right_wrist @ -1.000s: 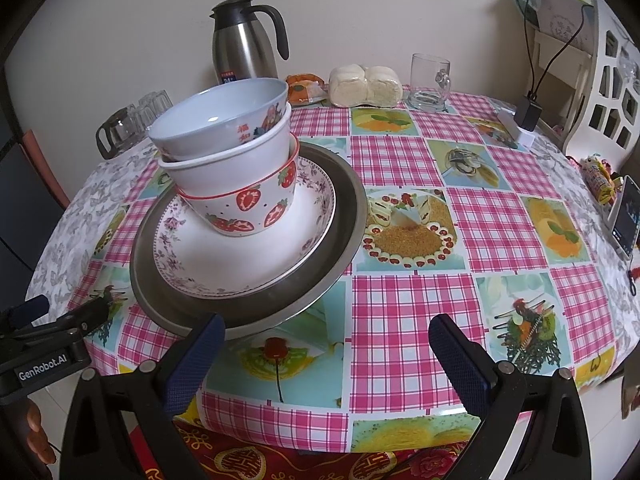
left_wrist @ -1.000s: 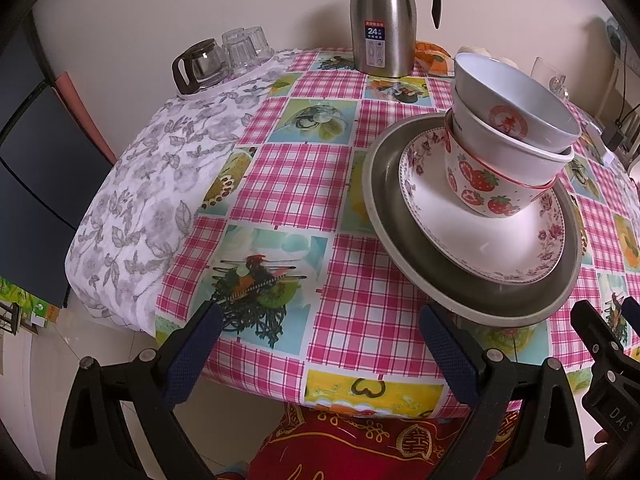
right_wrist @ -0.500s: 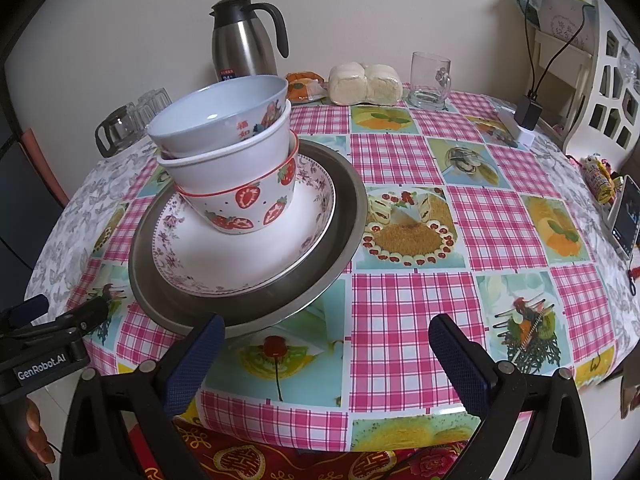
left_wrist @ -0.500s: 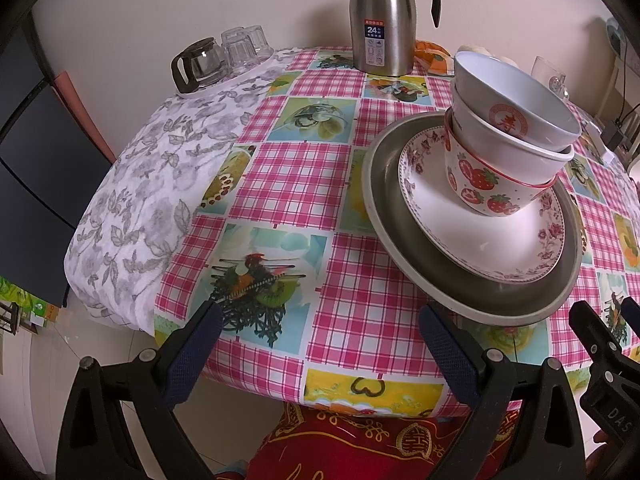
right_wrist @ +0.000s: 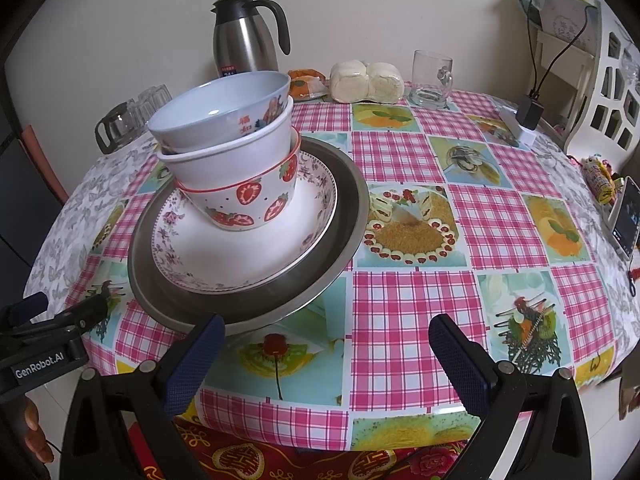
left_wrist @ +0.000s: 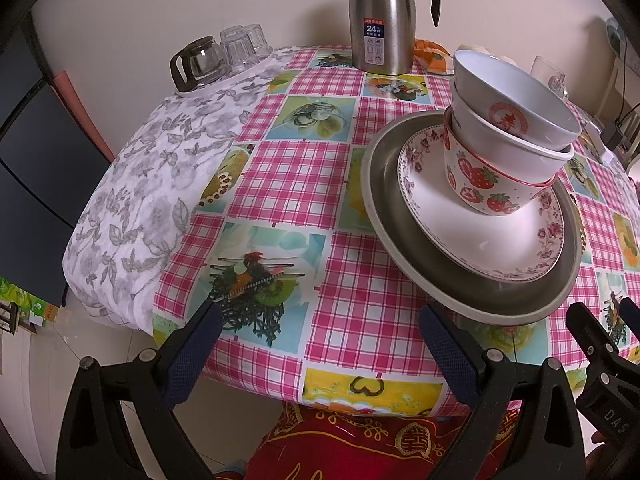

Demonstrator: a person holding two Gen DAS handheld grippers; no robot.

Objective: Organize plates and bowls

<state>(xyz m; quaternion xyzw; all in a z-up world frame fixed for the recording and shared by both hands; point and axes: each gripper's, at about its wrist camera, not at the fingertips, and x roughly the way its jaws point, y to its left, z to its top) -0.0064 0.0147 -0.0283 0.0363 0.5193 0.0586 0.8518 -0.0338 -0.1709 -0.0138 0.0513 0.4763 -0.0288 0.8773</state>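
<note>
Both grippers hold their blue-padded fingers spread wide with nothing between them: the left gripper [left_wrist: 320, 344] hangs over the near edge of the table, its right finger just below the rim of the metal plate [left_wrist: 384, 216], and the right gripper [right_wrist: 328, 354] sits over the same edge with its left finger at that plate's near rim. On the metal plate rests a floral-rimmed white plate [left_wrist: 480, 236], and on it a tilted nest of three bowls: a strawberry bowl [left_wrist: 480, 188], a plain white bowl [left_wrist: 500, 152] and a pale blue bowl [left_wrist: 516, 100] on top. Beyond the stack on the pink checked tablecloth [right_wrist: 408, 292] stand a steel thermos jug [right_wrist: 246, 40], a glass mug [right_wrist: 432, 78] and wrapped buns [right_wrist: 366, 82].
</note>
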